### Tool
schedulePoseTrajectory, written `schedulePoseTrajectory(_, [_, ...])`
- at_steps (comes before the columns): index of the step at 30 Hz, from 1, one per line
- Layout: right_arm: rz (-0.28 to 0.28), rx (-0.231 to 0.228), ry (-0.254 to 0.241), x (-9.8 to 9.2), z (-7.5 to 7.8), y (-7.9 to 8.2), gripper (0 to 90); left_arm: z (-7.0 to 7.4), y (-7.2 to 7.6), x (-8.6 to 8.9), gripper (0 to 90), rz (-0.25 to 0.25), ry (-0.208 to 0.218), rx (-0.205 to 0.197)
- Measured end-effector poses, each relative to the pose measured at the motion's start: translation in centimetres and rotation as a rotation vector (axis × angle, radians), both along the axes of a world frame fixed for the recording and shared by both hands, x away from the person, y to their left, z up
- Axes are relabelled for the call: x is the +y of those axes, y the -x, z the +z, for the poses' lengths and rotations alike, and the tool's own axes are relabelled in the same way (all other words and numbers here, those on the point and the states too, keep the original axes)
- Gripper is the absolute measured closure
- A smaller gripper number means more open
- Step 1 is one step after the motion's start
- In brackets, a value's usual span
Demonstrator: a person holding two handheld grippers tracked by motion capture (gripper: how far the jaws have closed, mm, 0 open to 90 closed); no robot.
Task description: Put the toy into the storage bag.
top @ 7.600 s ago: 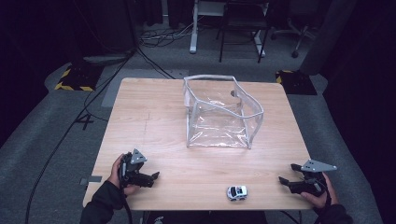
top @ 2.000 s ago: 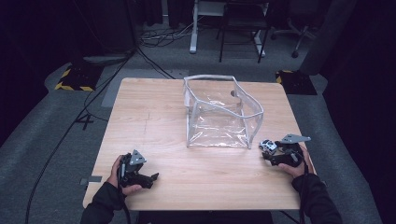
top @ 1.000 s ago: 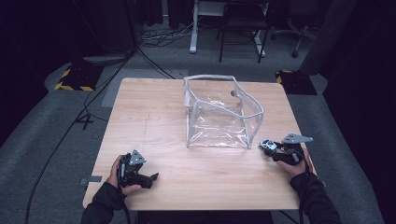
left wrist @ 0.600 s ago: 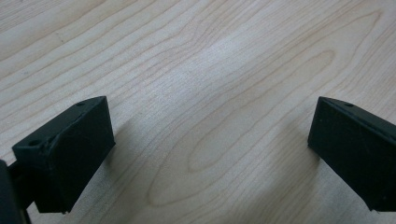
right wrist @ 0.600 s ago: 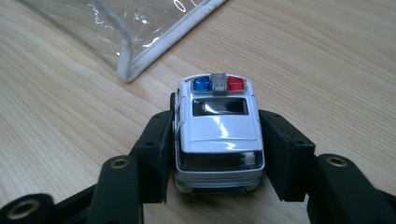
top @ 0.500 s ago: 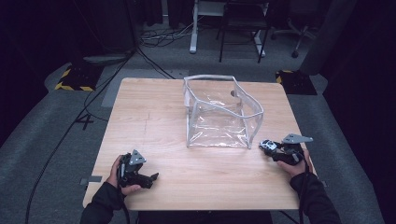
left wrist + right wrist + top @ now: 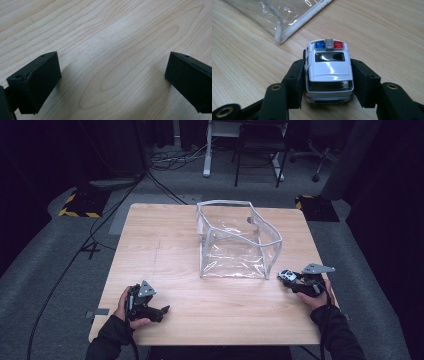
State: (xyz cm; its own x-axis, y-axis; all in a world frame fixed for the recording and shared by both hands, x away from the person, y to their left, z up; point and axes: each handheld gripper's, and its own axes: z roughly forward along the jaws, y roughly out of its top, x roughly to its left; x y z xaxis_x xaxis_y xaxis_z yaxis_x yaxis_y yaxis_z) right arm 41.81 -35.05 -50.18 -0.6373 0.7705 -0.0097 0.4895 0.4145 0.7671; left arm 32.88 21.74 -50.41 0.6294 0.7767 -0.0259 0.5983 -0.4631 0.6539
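- High view: fixed above the person's side, facing forward and down; takes in the whole surface (image 7: 165,245) with the clear bag (image 7: 239,240) mid-frame.
- Left tool view: very close to bare wood, well clear of the bag.
- Right tool view: close and low, sharing the bag's near corner (image 7: 284,35) with the high view.
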Motion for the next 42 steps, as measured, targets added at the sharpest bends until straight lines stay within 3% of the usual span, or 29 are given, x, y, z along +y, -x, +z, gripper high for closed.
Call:
schedulePoseTrajectory(11, [-0.001,0.001,0.0,-0.2,0.0,0.2,48.2,0.0,0.0,0.0,0.6,0.003,-0.001,-0.003])
schedulePoseTrajectory(18, [-0.004,-0.021,-0.035,-0.5,0.1,0.3,48.2,0.0,0.0,0.0,0.6,0.002,0.0,-0.002])
schedulePoseTrajectory(31, [-0.007,-0.08,-0.047,-0.6,0.2,1.0,48.3,0.0,-0.1,0.0,0.6,-0.002,-0.002,-0.006])
schedulePoseTrajectory(39, [-0.025,-0.129,-0.113,-1.1,0.5,1.5,48.3,0.0,-0.1,0.0,0.6,-0.002,-0.001,-0.006])
schedulePoseTrajectory(42, [-0.019,-0.152,-0.115,-1.3,0.5,1.5,48.3,0.0,-0.1,0.0,0.6,-0.002,-0.001,-0.006])
